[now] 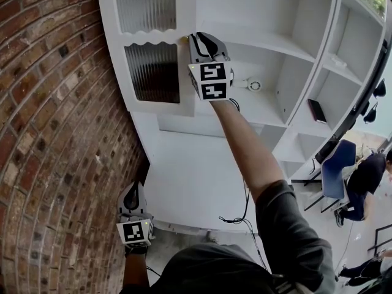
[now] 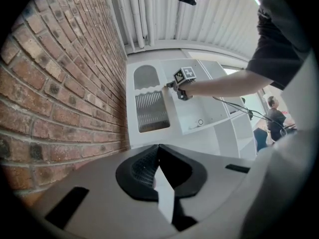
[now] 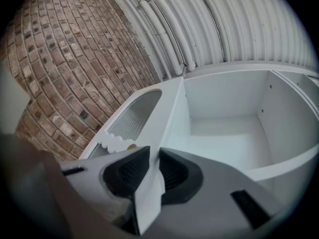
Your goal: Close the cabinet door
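Subject: a white cabinet door (image 1: 147,38) with two ribbed glass panes, the upper one arched, divided by a scalloped white rail.
Location: in the head view the door sat at 11 o'clock, on the end of the white open-shelf cabinet (image 1: 269,41) nearest the red brick wall (image 1: 55,133).
Long axis: upright, running along the cabinet's height; in the right gripper view it ran from 6 o'clock to 12 o'clock.
Facing: the door stood open. The right gripper view showed it nearly edge-on (image 3: 172,108), with the glazed face turned to 9 o'clock, towards the brick, and the bare white compartment lying at 3 o'clock.
Knob: a small brass knob (image 3: 131,146) was on the glazed face, level with the scalloped rail and just beside the jaw on that side.
Right gripper: the right gripper (image 1: 195,37) was raised on an outstretched arm. Its jaws (image 3: 152,151) stood narrow, one black pad on each face of the door's free edge, clamped on it.
Left gripper: the left gripper (image 1: 131,188) was held low at 7 o'clock in the head view, well apart from the door. Its jaws (image 2: 159,147) were brought together with nothing between them, pointing towards the cabinet.
Cross-check: the left gripper view showed the door (image 2: 152,111) at 12 o'clock, with the right gripper (image 2: 168,85) on its edge.
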`<state>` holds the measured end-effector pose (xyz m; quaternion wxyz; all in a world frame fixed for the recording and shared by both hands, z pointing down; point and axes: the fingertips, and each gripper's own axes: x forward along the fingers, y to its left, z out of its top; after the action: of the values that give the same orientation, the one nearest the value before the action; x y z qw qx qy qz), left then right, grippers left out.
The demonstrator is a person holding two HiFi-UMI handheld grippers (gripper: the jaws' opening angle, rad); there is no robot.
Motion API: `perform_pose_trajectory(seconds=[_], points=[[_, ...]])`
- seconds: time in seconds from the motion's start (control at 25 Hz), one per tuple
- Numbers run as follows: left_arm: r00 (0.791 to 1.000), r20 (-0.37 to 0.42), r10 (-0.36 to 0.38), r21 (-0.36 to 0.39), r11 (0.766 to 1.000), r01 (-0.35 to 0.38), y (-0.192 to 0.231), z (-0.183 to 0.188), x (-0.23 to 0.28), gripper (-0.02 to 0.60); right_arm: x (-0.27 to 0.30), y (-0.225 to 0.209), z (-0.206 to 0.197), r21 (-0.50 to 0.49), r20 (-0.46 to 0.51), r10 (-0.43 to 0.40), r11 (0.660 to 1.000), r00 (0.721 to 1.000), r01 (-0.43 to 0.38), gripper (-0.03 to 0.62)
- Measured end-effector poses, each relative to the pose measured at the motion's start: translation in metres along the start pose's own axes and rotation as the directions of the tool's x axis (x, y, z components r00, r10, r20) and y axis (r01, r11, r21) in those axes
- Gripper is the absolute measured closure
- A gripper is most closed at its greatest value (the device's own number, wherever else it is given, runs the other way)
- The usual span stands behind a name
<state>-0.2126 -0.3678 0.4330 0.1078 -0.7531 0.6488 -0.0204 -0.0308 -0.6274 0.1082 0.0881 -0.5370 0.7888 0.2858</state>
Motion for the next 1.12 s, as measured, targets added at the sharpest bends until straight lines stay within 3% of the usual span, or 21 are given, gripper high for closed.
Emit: perform_pose_trajectory(seconds=[0.8, 1.12], points=[[1.000, -0.008, -0.001, 0.002, 1.000, 0.001, 0.003, 0.000, 0.002, 0.580, -0.005, 0.003, 0.002, -0.033, 0.007, 0.004, 0.999, 1.000, -0.004, 0.531], [1.000, 0.028, -0.005, 0.002, 1.000, 0.005, 0.003, 0.015, 0.009, 0.580, -0.039, 0.004, -0.001, -0.015, 0.027, 0.015, 1.000, 1.000, -0.015, 0.531]])
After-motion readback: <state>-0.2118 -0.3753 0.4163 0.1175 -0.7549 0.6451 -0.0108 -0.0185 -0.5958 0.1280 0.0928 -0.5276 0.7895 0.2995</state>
